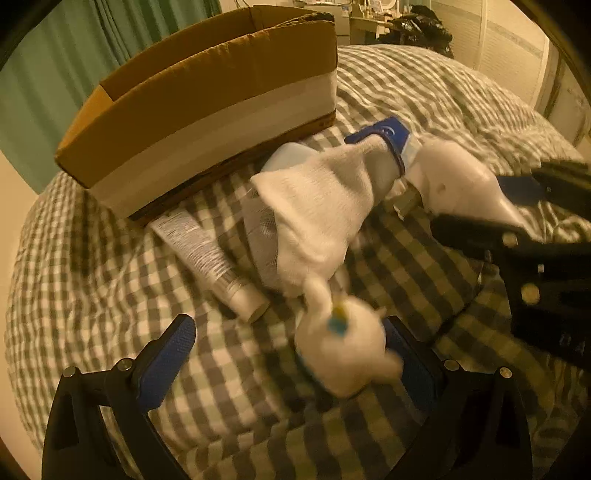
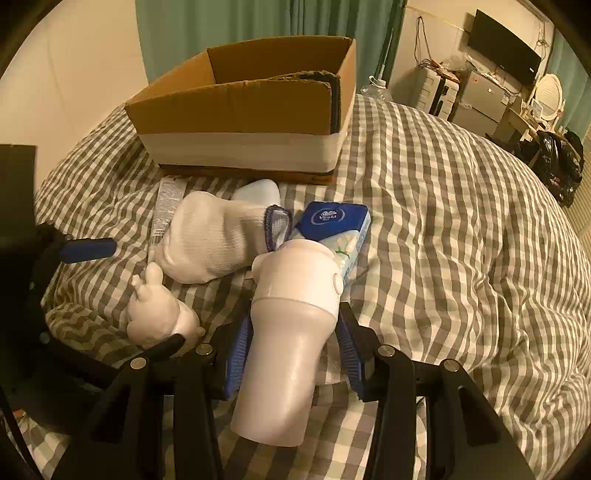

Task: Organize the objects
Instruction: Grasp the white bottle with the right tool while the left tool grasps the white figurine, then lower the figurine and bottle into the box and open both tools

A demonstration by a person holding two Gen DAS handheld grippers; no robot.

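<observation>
A cardboard box (image 1: 207, 110) (image 2: 243, 110) stands open on the checked bed. In front of it lie a white tube (image 1: 210, 258), a white sock (image 1: 317, 210) (image 2: 210, 240), a blue tissue pack (image 2: 332, 221) (image 1: 388, 136) and a small white plush toy (image 1: 343, 350) (image 2: 159, 314). My left gripper (image 1: 291, 354) is open, with the plush toy between its fingers against the right pad. My right gripper (image 2: 295, 350) is shut on a white hair-dryer-like device (image 2: 291, 332) (image 1: 461, 184).
The checked duvet (image 2: 461, 240) spreads to the right. Green curtains (image 2: 258, 22) hang behind the box. A desk, a mirror, a wall screen (image 2: 502, 55) and black bags (image 2: 557, 162) stand at the far right of the room.
</observation>
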